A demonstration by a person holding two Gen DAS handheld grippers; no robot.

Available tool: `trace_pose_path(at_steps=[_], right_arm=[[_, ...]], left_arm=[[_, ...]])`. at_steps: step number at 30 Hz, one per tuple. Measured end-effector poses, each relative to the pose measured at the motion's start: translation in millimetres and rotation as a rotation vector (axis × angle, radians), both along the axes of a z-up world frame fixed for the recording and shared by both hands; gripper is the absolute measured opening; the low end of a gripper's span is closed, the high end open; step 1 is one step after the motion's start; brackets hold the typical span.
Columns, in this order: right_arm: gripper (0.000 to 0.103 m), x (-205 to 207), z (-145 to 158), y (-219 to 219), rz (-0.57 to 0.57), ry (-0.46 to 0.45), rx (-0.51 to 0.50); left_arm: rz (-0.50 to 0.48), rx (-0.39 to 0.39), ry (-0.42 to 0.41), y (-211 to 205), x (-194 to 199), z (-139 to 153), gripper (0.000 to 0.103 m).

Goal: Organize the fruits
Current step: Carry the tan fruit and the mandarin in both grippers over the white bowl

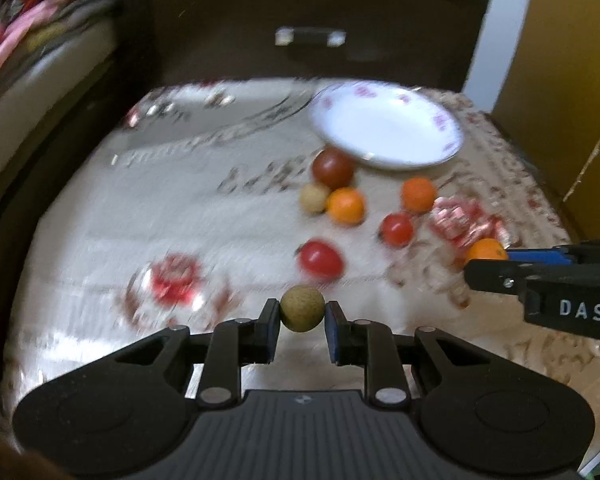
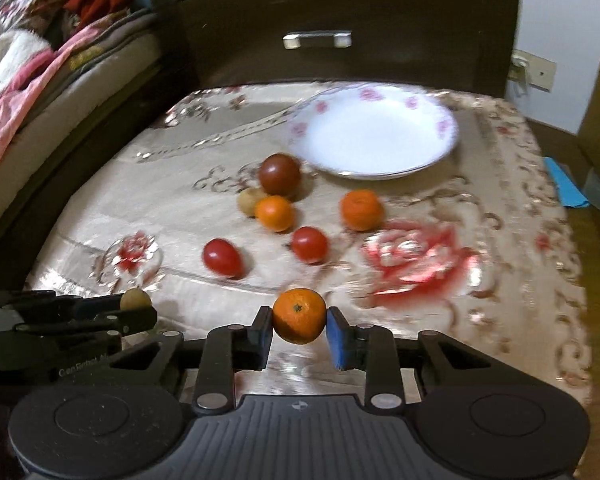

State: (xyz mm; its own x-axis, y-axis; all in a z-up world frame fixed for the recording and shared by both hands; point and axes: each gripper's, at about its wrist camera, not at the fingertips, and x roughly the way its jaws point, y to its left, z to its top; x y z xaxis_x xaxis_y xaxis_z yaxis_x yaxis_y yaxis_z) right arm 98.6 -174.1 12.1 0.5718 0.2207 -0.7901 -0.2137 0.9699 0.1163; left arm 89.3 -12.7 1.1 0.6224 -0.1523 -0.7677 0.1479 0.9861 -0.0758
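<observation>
Now both grippers tilt steeply down over the floral tablecloth (image 2: 440, 208), side by side, each with a catch. The left gripper (image 1: 302, 314) has its blue pads clamped on a small greenish-brown round fruit (image 1: 302, 308), held clear of the cloth. To its right, the right gripper (image 2: 299, 320) pinches a small orange (image 2: 299, 315) between its pads, stem end facing the camera. Beyond them on the cloth lie two red tomatoes (image 2: 223, 258), two more oranges (image 2: 361, 210), a dark reddish-brown tomato (image 2: 280, 174) and a pale little fruit (image 2: 249, 201) tucked beside it. Farther back sits the white plate (image 2: 374, 140), with nothing on it.
</observation>
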Motion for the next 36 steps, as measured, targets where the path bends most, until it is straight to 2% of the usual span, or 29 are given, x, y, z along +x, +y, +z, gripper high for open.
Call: trace_pose_path(at_steps=[2,7,13,20,23,27,31,33,36], right_arm=[[0.023,-1.0,7.0,-8.0,-0.008,-0.019,0.011],[0.023,7.9,22.0,-19.6,-0.030,-0.066,0.050],[0.023,42.5,23.2,-24.2,-0.063,-0.088,0.061],[0.023,88.6,12.0,-27.7,-0.090,-0.105,0.039],[0.023,103.3,9.1,-27.5,-0.086,-0.122,0.030],[0.023,118.7,3.3,-29.2,-0.085,-0.132,0.019],[0.023,129.2,-7.0,-29.9,-0.088,-0.114,0.003],[0.023,130.8,-9.7,-27.5,-0.076,-0.115,-0.011],[0.023,132.6,-11.3,-26.2,-0.069,-0.116,-0.014]], left_arm=[[-0.009,0.023,-0.024,-7.6,7.6,12.5,0.032],[-0.033,0.009,-0.059,-19.3,39.1,31.2,0.032],[-0.046,-0.048,-0.040,-31.3,91.3,27.3,0.032],[-0.065,-0.041,-0.064,-49.1,134.9,21.0,0.032],[-0.061,-0.041,-0.046,-49.5,150.5,12.0,0.032],[-0.058,-0.032,-0.025,-50.2,161.5,-0.1,0.032],[-0.058,-0.007,-0.047,-52.8,167.7,-1.5,0.032],[-0.061,-0.028,-0.045,-52.4,170.6,-1.0,0.032],[-0.072,-0.015,-0.051,-57.3,169.9,-2.0,0.032]])
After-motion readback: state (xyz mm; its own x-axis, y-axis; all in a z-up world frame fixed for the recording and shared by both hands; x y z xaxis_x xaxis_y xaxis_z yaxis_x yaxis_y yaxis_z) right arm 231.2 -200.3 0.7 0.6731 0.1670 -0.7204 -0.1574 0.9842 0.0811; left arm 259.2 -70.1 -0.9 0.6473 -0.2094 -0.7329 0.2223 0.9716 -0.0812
